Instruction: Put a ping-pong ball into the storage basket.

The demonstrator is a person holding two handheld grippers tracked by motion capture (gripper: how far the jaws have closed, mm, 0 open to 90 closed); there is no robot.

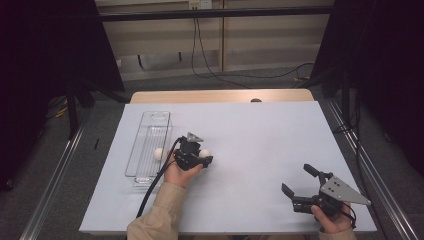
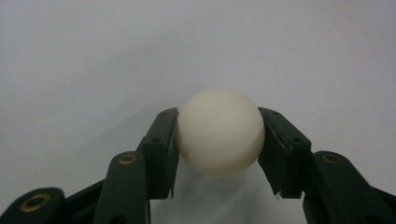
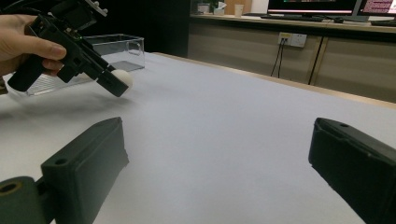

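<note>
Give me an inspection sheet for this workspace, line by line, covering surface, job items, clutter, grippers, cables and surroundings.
Surface: white table sheet, bare around the work.
Job's things: white ball between the left jaws; second ball inside the clear tray.
Clutter: nothing seen.
Grippers: left gripper shut on the white ball; right gripper open, holding nothing.
Cables: black cable trailing from the left gripper.
Surroundings: wall sockets, dark curtains.

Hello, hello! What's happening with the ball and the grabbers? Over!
Left gripper shut on white ball. Right gripper open, holding nothing. Second ball sits in clear tray. Nothing between held ball and tray.
</note>
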